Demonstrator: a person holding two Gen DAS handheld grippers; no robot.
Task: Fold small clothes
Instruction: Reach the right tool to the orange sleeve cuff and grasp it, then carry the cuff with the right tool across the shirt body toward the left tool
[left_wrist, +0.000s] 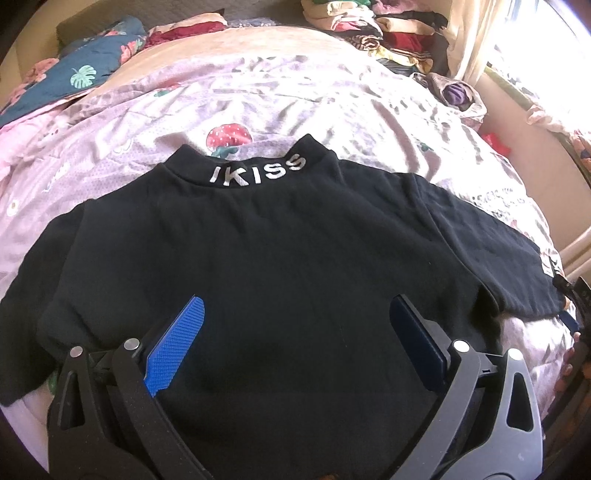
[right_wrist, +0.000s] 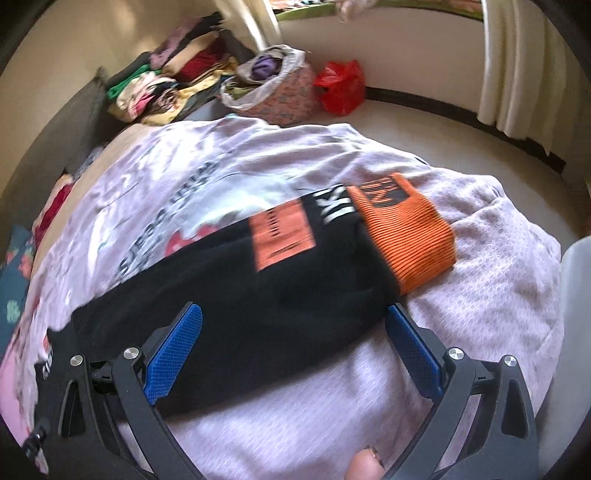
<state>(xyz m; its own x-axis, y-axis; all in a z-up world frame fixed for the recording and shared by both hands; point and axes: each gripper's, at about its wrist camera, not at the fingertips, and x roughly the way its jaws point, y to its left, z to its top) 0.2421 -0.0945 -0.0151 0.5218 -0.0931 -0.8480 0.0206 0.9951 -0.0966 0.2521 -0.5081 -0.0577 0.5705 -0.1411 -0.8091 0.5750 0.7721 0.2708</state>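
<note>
Left gripper (left_wrist: 295, 336): fingers spread wide, holding nothing. It hovers over the lower middle of the black top (left_wrist: 280, 266); whether the pads (left_wrist: 177, 347) touch the cloth, cannot tell.

Black top lies spread flat on the pink sheet (left_wrist: 295, 103), collar (left_wrist: 258, 171) away from the left camera, silver letters readable on it. Body looks smooth, no fold line across it. Its left sleeve (left_wrist: 33, 295) runs out toward the frame edge, still laid out. Its right sleeve (left_wrist: 495, 254) also lies extended, ending near a white tag (left_wrist: 550, 269) at the cuff end.

Right gripper (right_wrist: 293, 336): fingers likewise released, nothing between them. In its view the sleeve stretches away from the jaws, with an orange patch (right_wrist: 282, 236) on the black cloth and an orange ribbed cuff (right_wrist: 410, 232) at the far end, resting on the sheet. Picture is blurred, so detail is soft. The near sleeve edge sits between the two pads; contact uncertain.

Background, right wrist view: a stack of folded clothes (right_wrist: 173, 85) by the wall, a cloth basket (right_wrist: 273, 92) beside it, and a red bag (right_wrist: 341, 86) on the floor.

Judgement on progress: for this garment, the laying-out appears done; no fold is made yet. Left to do, likely: sleeves in, sides in, then hem to collar. The right sleeve looks like the first candidate.
</note>
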